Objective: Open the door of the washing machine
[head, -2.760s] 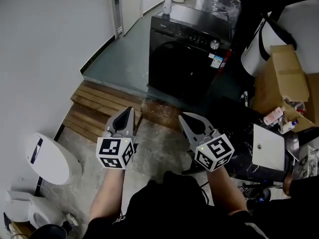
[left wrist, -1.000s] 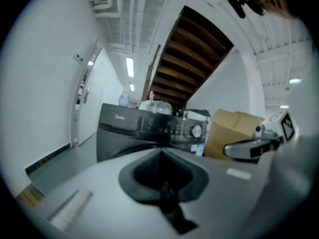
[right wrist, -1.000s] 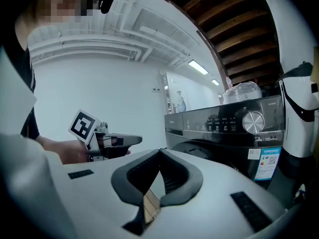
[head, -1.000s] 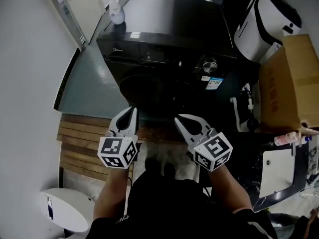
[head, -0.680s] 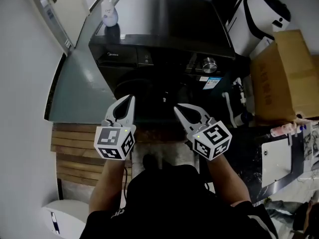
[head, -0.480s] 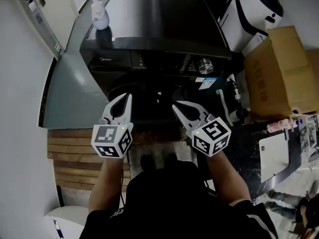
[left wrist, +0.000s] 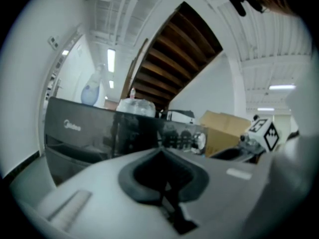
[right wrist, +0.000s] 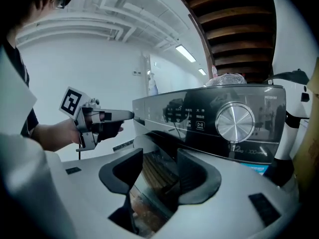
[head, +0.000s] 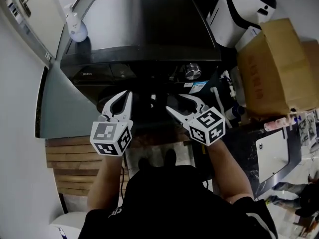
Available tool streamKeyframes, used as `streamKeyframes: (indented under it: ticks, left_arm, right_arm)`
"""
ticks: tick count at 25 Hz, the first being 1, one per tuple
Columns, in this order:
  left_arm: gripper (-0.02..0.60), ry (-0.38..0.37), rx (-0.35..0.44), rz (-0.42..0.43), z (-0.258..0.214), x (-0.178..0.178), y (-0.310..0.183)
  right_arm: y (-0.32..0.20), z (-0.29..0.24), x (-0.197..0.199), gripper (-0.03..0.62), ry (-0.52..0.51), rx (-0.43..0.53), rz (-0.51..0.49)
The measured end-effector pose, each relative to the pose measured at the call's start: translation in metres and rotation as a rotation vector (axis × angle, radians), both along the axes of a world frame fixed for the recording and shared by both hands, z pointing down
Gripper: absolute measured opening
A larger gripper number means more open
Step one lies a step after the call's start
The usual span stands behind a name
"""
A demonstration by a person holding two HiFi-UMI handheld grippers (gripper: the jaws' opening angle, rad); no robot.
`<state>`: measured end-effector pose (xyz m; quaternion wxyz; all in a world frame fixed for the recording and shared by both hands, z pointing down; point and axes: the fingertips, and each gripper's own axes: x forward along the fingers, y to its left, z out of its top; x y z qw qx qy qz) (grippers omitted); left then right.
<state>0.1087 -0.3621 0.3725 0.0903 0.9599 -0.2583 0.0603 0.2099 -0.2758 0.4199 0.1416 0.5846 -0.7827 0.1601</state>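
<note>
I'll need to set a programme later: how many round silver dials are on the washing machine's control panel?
1: the silver dial sits at the right end of the washing machine's control panel. No other shows in any view.

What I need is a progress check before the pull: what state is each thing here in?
washing machine door: closed.
left gripper: jaws shut, empty.
right gripper: jaws open, have just been opening, nothing gripped between them.
pump bottle: upright.
</note>
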Motion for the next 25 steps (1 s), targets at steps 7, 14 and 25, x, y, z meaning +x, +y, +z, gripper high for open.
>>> streamKeyframes:
  ticks: [7,14,25]
  left_arm:
    - [0.009,-0.028,-0.015,0.025,0.008,0.030,0.003]
    - [0.009,-0.059,-0.029,0.039,0.019,0.043,0.014]
    - [0.009,-0.093,-0.072,0.021,0.041,0.042,0.022]
  right_arm:
    - [-0.007,0.034,0.029,0.342,0.055,-0.115,-0.046]
    - [-0.008,0.065,0.039,0.333,0.083,-0.186,-0.108]
    - [-0.010,0.106,0.055,0.311,0.143,-0.303,-0.167]
